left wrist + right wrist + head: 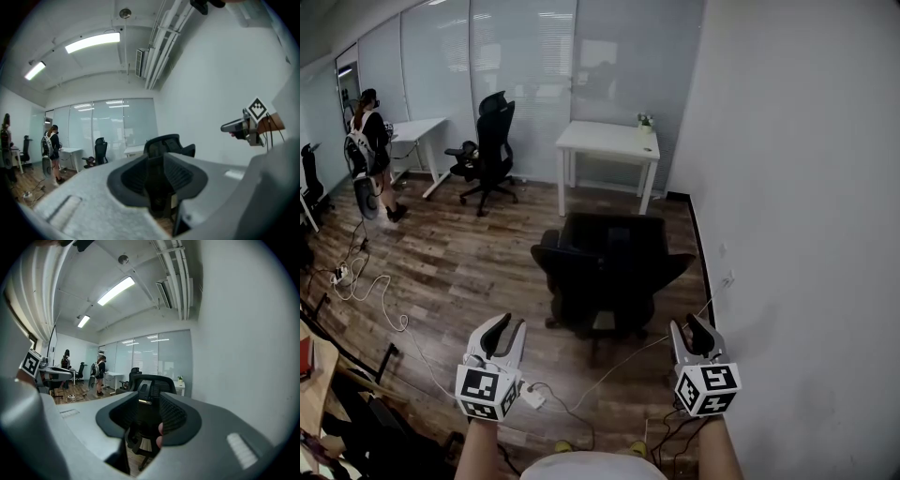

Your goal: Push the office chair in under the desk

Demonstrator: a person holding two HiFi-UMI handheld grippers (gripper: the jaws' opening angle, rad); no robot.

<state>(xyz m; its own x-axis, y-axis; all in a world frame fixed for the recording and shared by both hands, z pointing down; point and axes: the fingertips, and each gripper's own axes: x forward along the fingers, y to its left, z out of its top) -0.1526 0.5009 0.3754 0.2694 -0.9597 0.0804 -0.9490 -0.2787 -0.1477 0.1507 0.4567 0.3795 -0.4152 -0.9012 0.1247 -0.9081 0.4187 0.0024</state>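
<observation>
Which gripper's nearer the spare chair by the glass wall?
Left. The left gripper is almost straight back from that chair; the right gripper sits farther right, beside the white wall.

Frosted glass partition [525, 66] = back wall. Wood-plank floor [441, 272] in front of it, plain white wall [806, 187] to its right. Spare black chair [495, 131] & white side desk [417, 127] near its left end. Ceiling strip lights [93, 41] on above it.

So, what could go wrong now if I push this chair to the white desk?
A white cable lies on the floor by the office chair; a wheel may catch on it.
The left tongs and right tongs are open and touch nothing; a push may slip off the backrest.
A hard bump could tip the plant on the desk.
</observation>
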